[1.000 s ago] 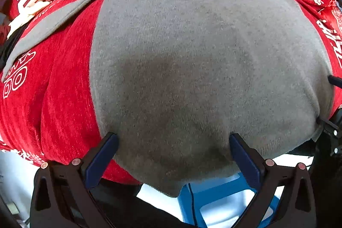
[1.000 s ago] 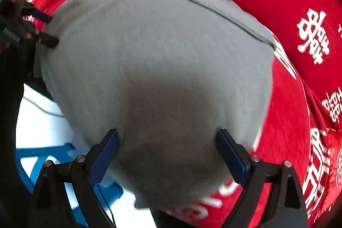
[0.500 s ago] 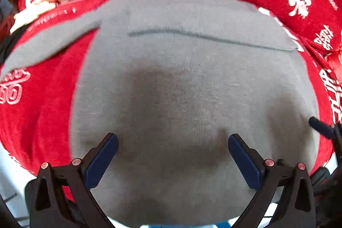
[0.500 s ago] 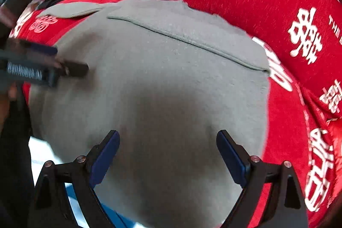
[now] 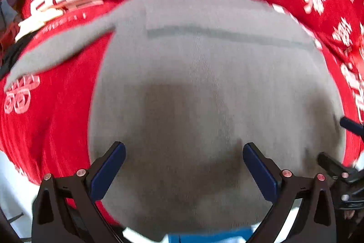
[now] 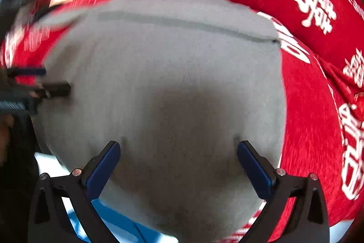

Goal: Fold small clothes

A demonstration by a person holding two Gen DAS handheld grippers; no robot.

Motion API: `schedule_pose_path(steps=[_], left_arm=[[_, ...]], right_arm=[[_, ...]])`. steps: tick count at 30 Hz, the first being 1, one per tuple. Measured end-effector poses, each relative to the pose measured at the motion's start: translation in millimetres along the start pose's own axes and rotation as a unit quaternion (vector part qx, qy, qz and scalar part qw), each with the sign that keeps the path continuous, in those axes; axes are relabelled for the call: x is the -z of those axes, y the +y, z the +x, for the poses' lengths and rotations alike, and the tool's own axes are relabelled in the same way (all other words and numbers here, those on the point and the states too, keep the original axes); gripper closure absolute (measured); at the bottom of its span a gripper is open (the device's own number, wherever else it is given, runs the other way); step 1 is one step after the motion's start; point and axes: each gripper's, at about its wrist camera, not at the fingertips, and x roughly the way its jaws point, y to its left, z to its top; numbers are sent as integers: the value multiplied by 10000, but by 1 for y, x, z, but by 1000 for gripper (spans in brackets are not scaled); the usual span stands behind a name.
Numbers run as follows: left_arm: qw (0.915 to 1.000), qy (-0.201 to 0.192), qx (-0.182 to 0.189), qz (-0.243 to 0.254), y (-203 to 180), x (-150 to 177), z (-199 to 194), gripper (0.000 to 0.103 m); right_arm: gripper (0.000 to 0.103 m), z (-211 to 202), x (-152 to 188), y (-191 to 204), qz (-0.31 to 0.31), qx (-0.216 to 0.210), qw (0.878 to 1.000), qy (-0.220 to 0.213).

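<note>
The grey garment (image 5: pixel 204 74) lies flat on the red cloth (image 5: pixel 56 129) with white signs, one sleeve stretched to the left. Its near edge hangs over the border of the cloth. The left claw (image 5: pixel 183 171) stands wide open above the near part and holds nothing. The right claw (image 6: pixel 178 166) has just been opening; it is spread wide, nothing gripped. Red cloth stays free on the garment's right side.
</note>
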Motion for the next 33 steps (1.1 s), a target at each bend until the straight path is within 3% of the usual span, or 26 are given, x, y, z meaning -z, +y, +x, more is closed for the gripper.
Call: schedule_pose_path(steps=[5, 9, 12, 14, 16, 19, 21, 23, 25, 28, 30, 33], left_arm=[[9995, -108, 0, -284, -1, -86, 21, 0], [9989, 94, -98, -453, -1, -140, 59, 0], [9976, 402, -204, -524, 7, -157, 93, 0], [9984, 196, -201, -500, 11, -161, 94, 0], [9979, 317, -95, -549, 23, -162, 90, 0], [9935, -92, 88, -1130, 70, -144, 61, 0], [9853, -245, 5, -1694, 120, -124, 46, 0], [9702, -346, -331, -2374, 180, -99, 34, 0], [9470, -413, -657, -3116, 240, -73, 25, 0], [8987, -675, -778, -4263, 325, -31, 11, 0], [8921, -844, -688, -4385, 350, -28, 11, 0], [8994, -916, -702, -4216, 368, -47, 16, 0]], right_arm=[[1, 22, -77, -25, 713, 72, 9973, -147], [1, 70, -142, -34, 975, 245, 9948, 159], [1, 104, -171, -33, 1003, 337, 9937, 373], [0, 121, -178, -33, 987, 488, 9927, 490], [0, 123, -183, -27, 822, 649, 9942, 262], [0, 117, -184, -28, 901, 650, 9934, 282], [0, 104, -175, -28, 1076, 540, 9926, 125], [0, 97, -166, -26, 1195, 485, 9916, 51], [0, 94, -157, -19, 1214, 479, 9914, 49], [0, 91, -153, -6, 1081, 541, 9927, 44], [0, 88, -151, 8, 975, 548, 9937, 33], [0, 82, -154, 25, 836, 514, 9952, -11]])
